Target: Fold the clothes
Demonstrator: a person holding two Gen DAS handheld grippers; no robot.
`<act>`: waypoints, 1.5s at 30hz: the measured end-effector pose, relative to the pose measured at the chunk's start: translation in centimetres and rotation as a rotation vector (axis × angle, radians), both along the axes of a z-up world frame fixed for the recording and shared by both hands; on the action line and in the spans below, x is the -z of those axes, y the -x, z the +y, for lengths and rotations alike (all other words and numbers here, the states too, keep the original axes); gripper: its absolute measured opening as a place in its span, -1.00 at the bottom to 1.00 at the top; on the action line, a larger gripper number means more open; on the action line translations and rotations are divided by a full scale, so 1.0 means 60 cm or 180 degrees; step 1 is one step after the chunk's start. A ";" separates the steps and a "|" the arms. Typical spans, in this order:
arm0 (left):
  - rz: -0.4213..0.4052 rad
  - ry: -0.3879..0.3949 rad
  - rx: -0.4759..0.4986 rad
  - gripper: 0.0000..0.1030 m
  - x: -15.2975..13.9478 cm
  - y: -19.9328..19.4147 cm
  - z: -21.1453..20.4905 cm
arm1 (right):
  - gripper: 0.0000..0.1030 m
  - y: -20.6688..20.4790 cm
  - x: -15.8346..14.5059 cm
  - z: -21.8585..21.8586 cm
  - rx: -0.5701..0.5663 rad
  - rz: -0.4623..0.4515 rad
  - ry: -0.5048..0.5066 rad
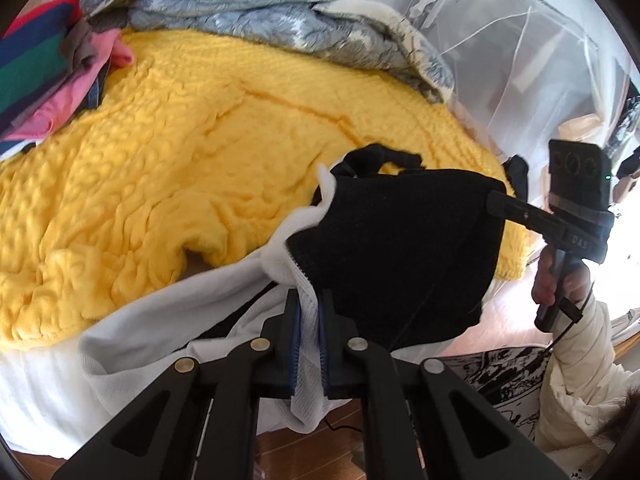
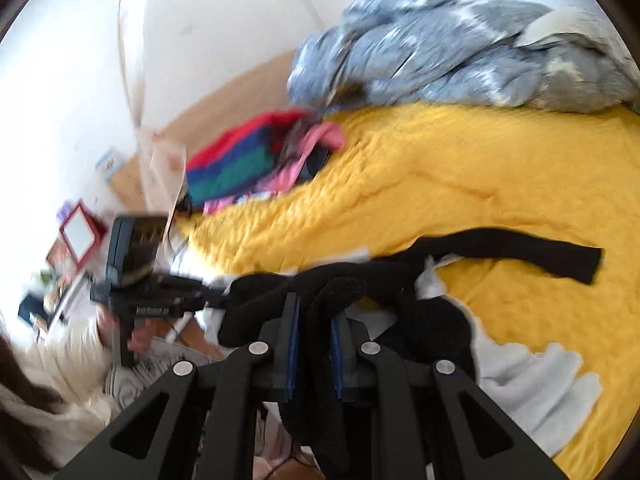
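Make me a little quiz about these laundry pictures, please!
1. True or false: the blanket spread on the bed is green.
2. What is the left gripper pinching: A) white mesh cloth, B) a pink shirt, C) nothing?
3. What colour is the knit garment in the right gripper?

Key: 1 false, it is yellow. 2 A. 3 black.

readable text: one faint mark
"das" (pale letters, small) stands on the dark body of the right gripper (image 1: 495, 202); nothing else reads.
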State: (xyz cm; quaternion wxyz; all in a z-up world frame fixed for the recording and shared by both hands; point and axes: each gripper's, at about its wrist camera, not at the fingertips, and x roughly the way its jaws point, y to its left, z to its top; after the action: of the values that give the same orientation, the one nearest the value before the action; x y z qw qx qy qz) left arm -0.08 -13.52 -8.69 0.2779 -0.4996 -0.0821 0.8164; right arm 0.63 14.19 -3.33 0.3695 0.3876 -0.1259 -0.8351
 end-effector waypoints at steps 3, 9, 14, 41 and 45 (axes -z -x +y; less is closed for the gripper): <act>0.0028 -0.0098 0.0035 -0.84 -0.007 0.000 0.006 | -0.73 0.000 -0.004 0.022 0.0088 -0.0046 0.0151; -0.0120 -0.0106 0.0300 -0.72 0.001 0.001 0.046 | -0.73 -0.002 -0.005 0.033 0.0056 -0.0096 0.0243; -0.0479 -0.0075 0.0393 0.00 0.026 0.010 0.066 | -0.65 0.003 0.014 0.020 -0.0046 -0.0262 0.0197; -0.0460 0.0205 0.0468 -0.35 0.045 0.021 0.107 | -0.22 -0.023 0.090 0.038 -0.0205 -0.0727 -0.0163; -0.0295 0.0301 0.0379 -0.68 0.038 0.019 0.100 | -0.81 -0.024 0.075 0.039 -0.0137 -0.0573 -0.0154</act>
State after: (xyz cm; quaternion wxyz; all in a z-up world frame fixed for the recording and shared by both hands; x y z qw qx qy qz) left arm -1.19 -7.53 -10.94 0.2980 -0.5534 -0.0264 0.7773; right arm 2.04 16.55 -7.84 0.3652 0.4725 -0.1300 -0.7915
